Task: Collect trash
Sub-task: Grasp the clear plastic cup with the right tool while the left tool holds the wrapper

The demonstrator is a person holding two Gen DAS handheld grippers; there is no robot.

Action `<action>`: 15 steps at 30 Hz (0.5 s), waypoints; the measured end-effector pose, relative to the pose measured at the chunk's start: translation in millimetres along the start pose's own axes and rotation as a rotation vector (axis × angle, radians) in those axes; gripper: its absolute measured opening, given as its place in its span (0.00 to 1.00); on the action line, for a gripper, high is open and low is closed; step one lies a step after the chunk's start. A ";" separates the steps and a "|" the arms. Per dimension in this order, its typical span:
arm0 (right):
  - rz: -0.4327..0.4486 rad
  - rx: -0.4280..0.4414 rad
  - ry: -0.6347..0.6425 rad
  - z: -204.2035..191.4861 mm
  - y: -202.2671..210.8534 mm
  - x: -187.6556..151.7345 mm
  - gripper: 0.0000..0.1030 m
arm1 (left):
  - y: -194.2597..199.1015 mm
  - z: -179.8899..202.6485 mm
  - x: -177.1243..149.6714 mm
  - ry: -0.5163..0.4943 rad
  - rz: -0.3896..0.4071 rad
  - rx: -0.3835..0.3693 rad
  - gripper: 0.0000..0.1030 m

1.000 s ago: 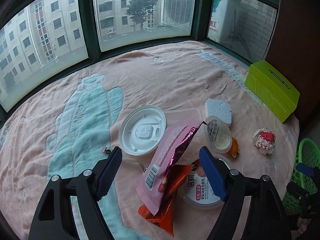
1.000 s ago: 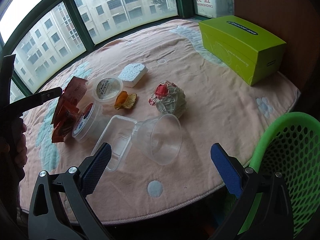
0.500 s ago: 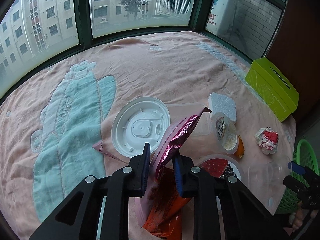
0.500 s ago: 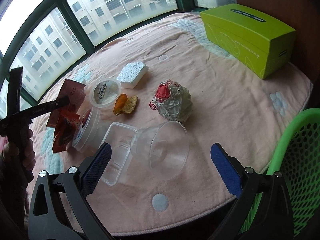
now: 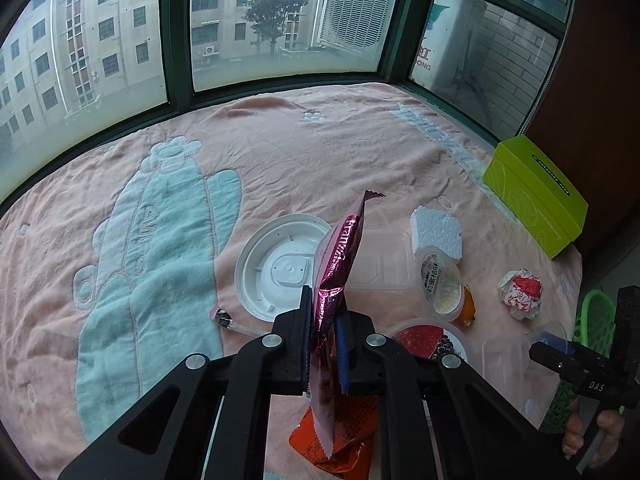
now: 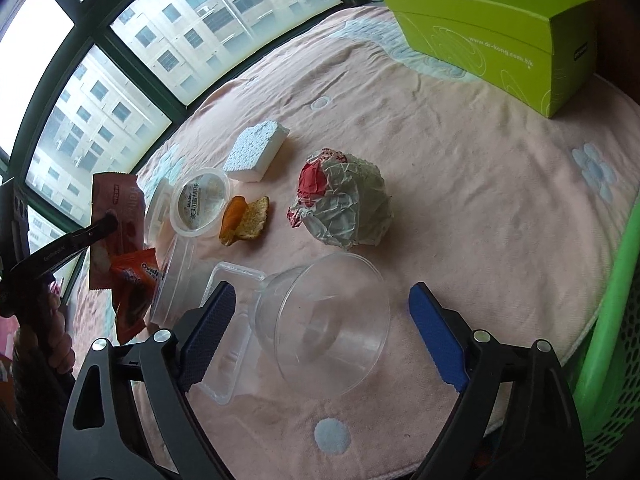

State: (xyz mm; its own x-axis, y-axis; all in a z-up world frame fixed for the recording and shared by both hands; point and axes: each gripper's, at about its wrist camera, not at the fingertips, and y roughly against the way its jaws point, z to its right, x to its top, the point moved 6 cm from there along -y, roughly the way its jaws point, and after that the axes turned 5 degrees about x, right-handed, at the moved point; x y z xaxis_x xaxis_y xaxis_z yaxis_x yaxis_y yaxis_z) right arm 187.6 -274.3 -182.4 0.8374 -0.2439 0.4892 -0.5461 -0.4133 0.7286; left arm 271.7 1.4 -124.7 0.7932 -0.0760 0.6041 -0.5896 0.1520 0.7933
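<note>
On the pink blanket [image 5: 320, 160], the left hand-held gripper [image 5: 324, 332] pinches the pink wrapper [image 5: 340, 256] upright.

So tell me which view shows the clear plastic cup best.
The right wrist view: the clear plastic cup lies on its side in the middle foreground, mouth toward the camera, between the open fingers of the right tool. In the left wrist view it is only a faint transparent shape near the right edge.

"www.dr-kong.com.hk" is printed on the side of the lime-green cardboard box [image 6: 496, 20]. "Oval…" is legible on the orange foil wrapper [image 6: 136, 292]. "DAS" is marked on the black gripper handle [image 5: 596, 386].
</note>
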 end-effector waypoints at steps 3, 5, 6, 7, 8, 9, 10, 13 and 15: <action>0.009 0.008 0.001 0.8 -1.3 0.2 0.85 | 5.3 -1.6 2.1 0.005 0.011 -0.002 0.09; 0.012 0.013 0.004 0.8 -2.1 1.8 0.85 | 8.6 -2.0 3.2 0.006 0.017 -0.002 0.09; 0.011 0.012 0.009 1.0 -2.3 1.7 0.84 | 10.2 -2.0 3.6 0.007 0.020 -0.003 0.09; 0.008 0.004 0.017 0.0 -3.3 1.7 0.82 | 11.6 -1.8 3.8 0.008 0.023 -0.003 0.09; 0.008 -0.001 0.028 -0.4 -3.5 1.7 0.80 | 12.8 -1.8 4.2 0.008 0.025 -0.003 0.09; 0.006 -0.002 0.034 -1.0 -4.4 1.9 0.77 | 13.6 -1.6 4.0 0.009 0.026 -0.003 0.09; 0.005 -0.001 0.035 -1.3 -3.9 1.1 0.72 | 14.4 -1.3 3.7 0.009 0.028 -0.003 0.09; 0.013 0.007 0.032 -2.2 -0.6 0.5 0.69 | 16.8 -1.0 2.9 0.009 0.029 -0.002 0.09; 0.026 0.004 0.032 -3.1 4.0 0.3 0.69 | 20.3 -0.5 2.7 0.009 0.032 -0.001 0.09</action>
State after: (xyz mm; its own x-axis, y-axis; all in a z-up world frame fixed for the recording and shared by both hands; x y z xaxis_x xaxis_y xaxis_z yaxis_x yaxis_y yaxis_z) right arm 185.6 -273.3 -177.8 0.8216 -0.2264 0.5233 -0.5676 -0.4108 0.7135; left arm 261.9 4.8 -106.9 0.7751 -0.0624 0.6287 -0.6148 0.1548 0.7734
